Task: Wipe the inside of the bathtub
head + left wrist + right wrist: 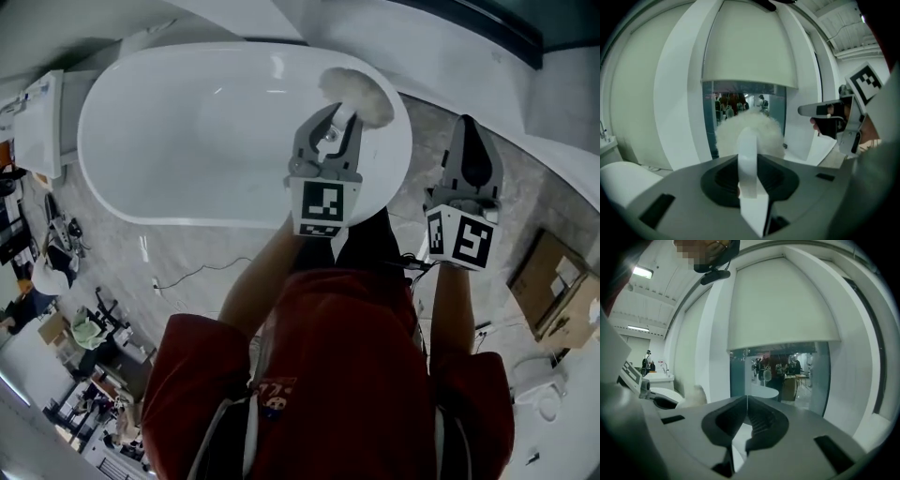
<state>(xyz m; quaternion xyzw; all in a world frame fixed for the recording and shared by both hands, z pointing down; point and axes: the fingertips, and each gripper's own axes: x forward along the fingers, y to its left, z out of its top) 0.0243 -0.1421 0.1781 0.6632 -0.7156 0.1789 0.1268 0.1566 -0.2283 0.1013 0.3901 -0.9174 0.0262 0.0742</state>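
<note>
Head view: the left tool clamps the flat white handle of a fluffy white round brush, whose head sits over one end of the glossy white oval bathtub, close to the rim. The right tool hangs outside the tub.

Left gripper view: the jaws are tight on that handle.

Right gripper view: the jaws are pressed together with nothing between them.

One bathtub; one fluffy brush; two grippers.
</note>
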